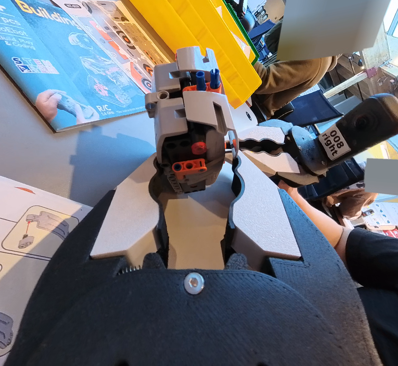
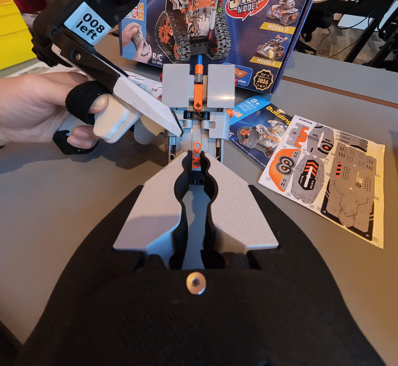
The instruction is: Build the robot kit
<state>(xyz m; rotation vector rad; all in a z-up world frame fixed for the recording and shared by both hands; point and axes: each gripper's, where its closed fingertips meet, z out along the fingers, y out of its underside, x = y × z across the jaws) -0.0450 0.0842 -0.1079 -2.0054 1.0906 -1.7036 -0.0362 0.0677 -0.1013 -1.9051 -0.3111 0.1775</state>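
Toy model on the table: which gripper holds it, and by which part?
The left gripper clamps the toy model at its lower end; the right gripper pinches its orange strip.

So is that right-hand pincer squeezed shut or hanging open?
Shut. The right gripper has its two fingers pinched on a small orange beam on the grey brick model, only that thin piece between them.

grey table [image 2: 323, 79], bright window [image 1: 391, 10], dark desk legs [image 2: 361, 38]

Grey, black and orange brick-built plastic model [image 1: 189, 122], blue pins on top. Black-bodied grippers, pale grey fingers [image 2: 234, 202]. Yellow ribbed plastic bin [image 1: 193, 23]. Blue printed booklet [image 1: 53, 53]. Grey-and-orange sticker sheet [image 2: 327, 178]. Dark blue cardboard box [image 2: 215, 15].
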